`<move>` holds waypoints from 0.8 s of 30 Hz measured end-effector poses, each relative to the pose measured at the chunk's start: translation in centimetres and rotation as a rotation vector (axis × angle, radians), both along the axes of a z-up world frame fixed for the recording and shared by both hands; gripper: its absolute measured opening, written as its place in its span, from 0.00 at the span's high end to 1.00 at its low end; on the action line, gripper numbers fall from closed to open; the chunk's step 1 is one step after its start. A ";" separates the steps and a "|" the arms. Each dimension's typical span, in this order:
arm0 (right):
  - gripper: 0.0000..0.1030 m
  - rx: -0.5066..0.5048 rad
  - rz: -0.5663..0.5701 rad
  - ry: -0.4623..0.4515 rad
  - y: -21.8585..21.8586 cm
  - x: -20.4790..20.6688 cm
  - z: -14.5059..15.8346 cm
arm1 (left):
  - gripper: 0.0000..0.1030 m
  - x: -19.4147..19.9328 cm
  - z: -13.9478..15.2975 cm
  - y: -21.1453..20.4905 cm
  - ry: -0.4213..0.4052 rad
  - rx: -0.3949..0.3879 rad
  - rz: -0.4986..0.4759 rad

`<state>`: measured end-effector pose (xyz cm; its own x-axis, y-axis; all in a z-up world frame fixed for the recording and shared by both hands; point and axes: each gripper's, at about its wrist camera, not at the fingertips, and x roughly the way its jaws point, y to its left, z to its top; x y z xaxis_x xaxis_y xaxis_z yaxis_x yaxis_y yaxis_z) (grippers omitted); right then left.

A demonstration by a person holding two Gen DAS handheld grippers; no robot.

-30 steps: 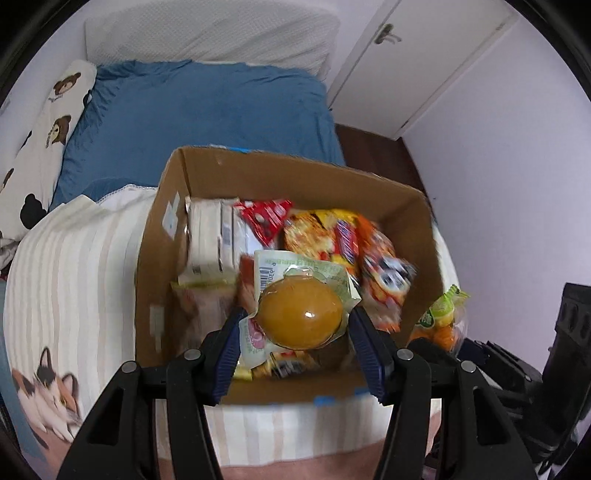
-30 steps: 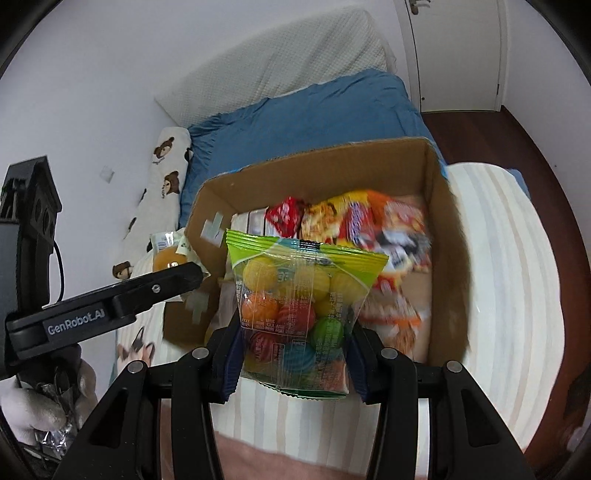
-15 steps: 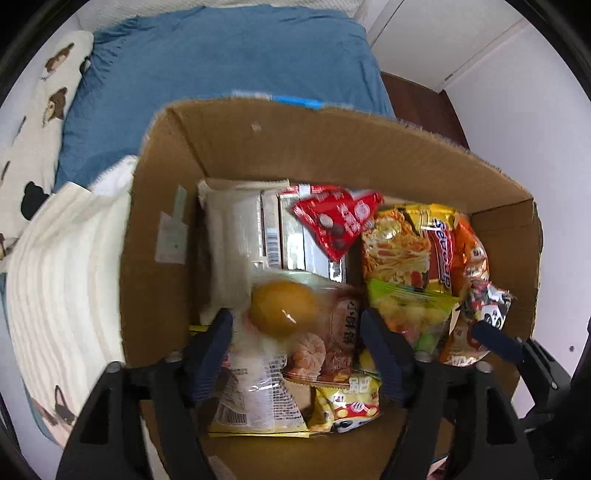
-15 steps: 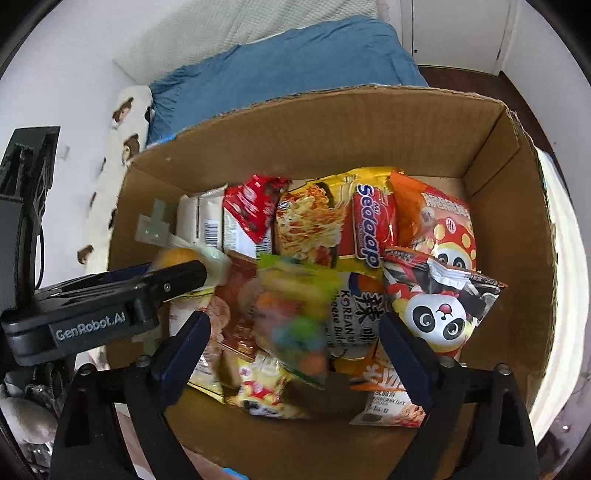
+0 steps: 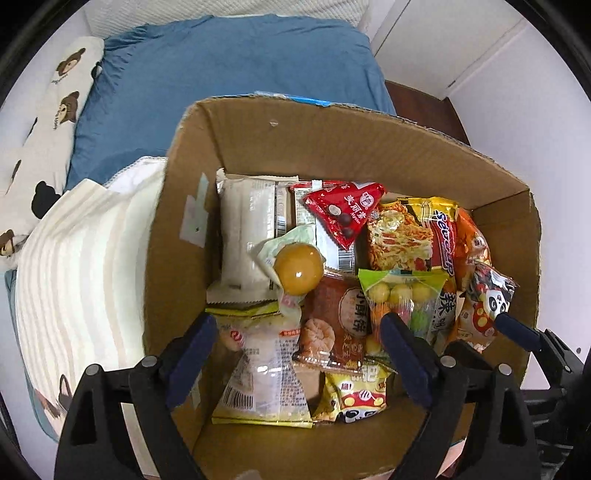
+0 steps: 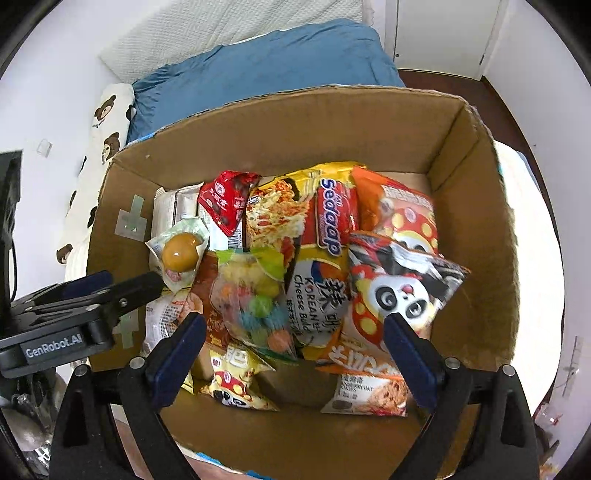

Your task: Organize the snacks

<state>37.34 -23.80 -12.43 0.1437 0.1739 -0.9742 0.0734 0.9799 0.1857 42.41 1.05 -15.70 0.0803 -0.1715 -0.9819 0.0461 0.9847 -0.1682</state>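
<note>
An open cardboard box (image 5: 332,147) (image 6: 295,129) holds several snack packs. My left gripper (image 5: 295,332) hangs over its near left part. Its jaws are still opening, with no pad on anything. Just beyond them a yellow jelly cup pack (image 5: 297,269) (image 6: 180,253) lies loose on white packets. My right gripper (image 6: 295,328) hangs over the box's middle, jaws also opening, nothing pressed. A clear bag of coloured candy balls (image 6: 255,299) (image 5: 402,299) rests on the pile below it. Each wrist view catches the other gripper at its edge, with the left fingers (image 6: 110,291) beside the jelly cup.
The box stands on a cream striped blanket (image 5: 85,266) on a bed with a blue cover (image 5: 229,66). A bear-print pillow (image 5: 48,122) lies at the left. White doors (image 6: 443,33) and a wall stand beyond; dark floor (image 6: 517,107) at the right.
Both grippers came down over the box and opened. The jelly cup left the left jaws and the candy bag left the right jaws; both now lie in the box.
</note>
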 end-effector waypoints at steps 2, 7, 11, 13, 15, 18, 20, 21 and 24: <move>0.04 0.004 -0.008 -0.005 -0.4 -0.7 0.3 | 0.12 -0.8 0.5 0.2 -0.012 0.012 0.004; 0.04 0.005 -0.024 -0.015 -1.1 -2.4 0.6 | 0.12 -2.4 1.3 0.1 -0.048 0.048 0.002; 0.04 0.006 -0.033 -0.034 -1.6 -4.0 1.2 | 0.12 -4.0 2.3 0.5 -0.082 0.046 0.020; 0.03 0.002 -0.032 -0.054 -1.6 -4.8 1.8 | 0.12 -4.9 3.1 0.5 -0.112 0.051 0.027; 0.03 -0.005 -0.031 -0.083 -1.6 -5.8 2.7 | 0.12 -6.0 4.2 0.4 -0.151 0.059 0.026; 0.02 -0.017 -0.023 -0.134 -1.4 -7.4 4.4 | 0.12 -7.9 6.1 0.3 -0.212 0.070 0.026; 0.03 -0.016 -0.018 -0.168 -1.2 -8.7 5.8 | 0.12 -9.4 7.4 0.3 -0.252 0.070 0.030; 0.03 -0.016 -0.015 -0.182 -1.1 -9.3 6.4 | 0.12 -10.2 8.1 0.4 -0.273 0.071 0.033; 0.02 -0.017 -0.008 -0.230 -0.8 -11.4 8.3 | 0.12 -12.2 9.7 0.4 -0.321 0.070 0.036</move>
